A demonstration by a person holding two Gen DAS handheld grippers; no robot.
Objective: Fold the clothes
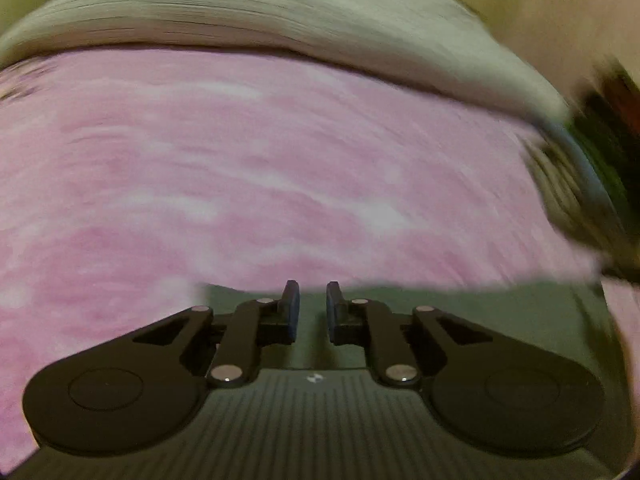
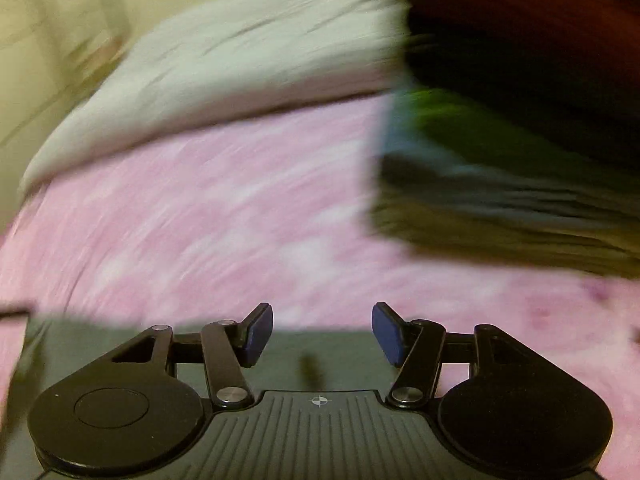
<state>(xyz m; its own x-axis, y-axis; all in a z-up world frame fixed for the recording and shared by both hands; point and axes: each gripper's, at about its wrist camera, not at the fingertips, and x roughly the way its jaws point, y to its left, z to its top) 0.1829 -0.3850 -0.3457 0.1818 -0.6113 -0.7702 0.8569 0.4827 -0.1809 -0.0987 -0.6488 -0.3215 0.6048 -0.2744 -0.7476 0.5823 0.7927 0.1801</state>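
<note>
Both views are motion-blurred. A dark grey-green garment (image 1: 480, 316) lies flat on the pink bedspread (image 1: 240, 168) under my left gripper (image 1: 313, 300), whose jaws stand a narrow gap apart with nothing between them. In the right wrist view the same dark garment (image 2: 320, 352) lies below my right gripper (image 2: 322, 320), which is open and empty. A stack of folded clothes (image 2: 500, 184) in dark, green and blue cloth sits to the right; it also shows in the left wrist view (image 1: 580, 184).
A white pillow or duvet (image 1: 280, 12) lies along the far side of the bed, also in the right wrist view (image 2: 240, 48). A dark red item (image 2: 520, 8) sits behind the stack. A pale wall (image 2: 40, 40) is at left.
</note>
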